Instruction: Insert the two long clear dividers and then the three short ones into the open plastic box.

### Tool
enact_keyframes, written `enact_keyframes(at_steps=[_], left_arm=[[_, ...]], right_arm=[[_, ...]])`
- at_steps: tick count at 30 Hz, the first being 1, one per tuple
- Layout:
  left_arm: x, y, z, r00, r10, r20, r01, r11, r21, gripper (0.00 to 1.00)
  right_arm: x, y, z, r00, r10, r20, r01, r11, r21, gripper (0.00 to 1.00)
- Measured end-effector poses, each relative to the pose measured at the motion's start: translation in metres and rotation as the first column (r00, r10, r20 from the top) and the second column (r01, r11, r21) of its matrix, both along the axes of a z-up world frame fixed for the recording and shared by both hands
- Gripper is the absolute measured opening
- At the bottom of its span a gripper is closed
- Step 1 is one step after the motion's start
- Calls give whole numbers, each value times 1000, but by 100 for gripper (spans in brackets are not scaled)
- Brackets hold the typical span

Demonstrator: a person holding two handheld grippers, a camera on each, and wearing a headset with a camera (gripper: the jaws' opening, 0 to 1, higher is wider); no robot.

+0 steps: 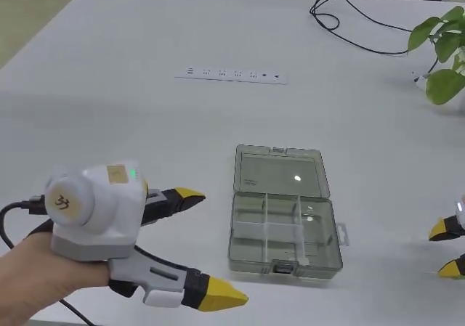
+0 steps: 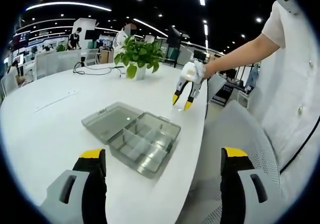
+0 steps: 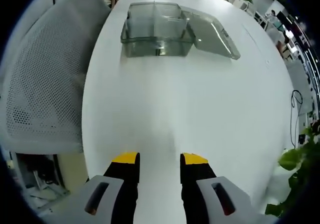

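Open plastic box (image 1: 251, 261): lower centre of head view, lid flat behind, clear dividers (image 1: 280, 229) seated as compartments.
My left gripper (image 1: 211, 245): lower left, jaws spread, empty.
My right gripper (image 1: 442, 250): right edge, jaws parted, empty.
Both are held clear; insertion looks complete.

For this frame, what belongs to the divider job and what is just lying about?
Job: open grey see-through plastic box; clear dividers inside it; left hand-held gripper; right hand-held gripper.
Lying about: white power strip; black cable; green leafy plant.
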State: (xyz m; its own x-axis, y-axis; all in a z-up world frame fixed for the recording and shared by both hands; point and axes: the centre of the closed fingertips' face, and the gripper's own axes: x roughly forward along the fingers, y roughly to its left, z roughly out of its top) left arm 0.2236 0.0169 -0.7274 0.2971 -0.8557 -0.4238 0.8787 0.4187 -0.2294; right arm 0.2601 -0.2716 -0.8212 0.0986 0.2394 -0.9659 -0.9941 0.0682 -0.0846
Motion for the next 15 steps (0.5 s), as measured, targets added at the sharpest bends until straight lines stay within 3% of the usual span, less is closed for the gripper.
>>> enact_keyframes(at_steps=[10,15], left_arm=[[12,-11,19,1000,29,-11,-30,998,-56,96],[19,-19,29,997,57,-48,-61,993,-99,91]], right_arm=[[7,36,45,993,36,114,-42,998,45,33],[9,60,72,983,63,174,-77,995,71,33]])
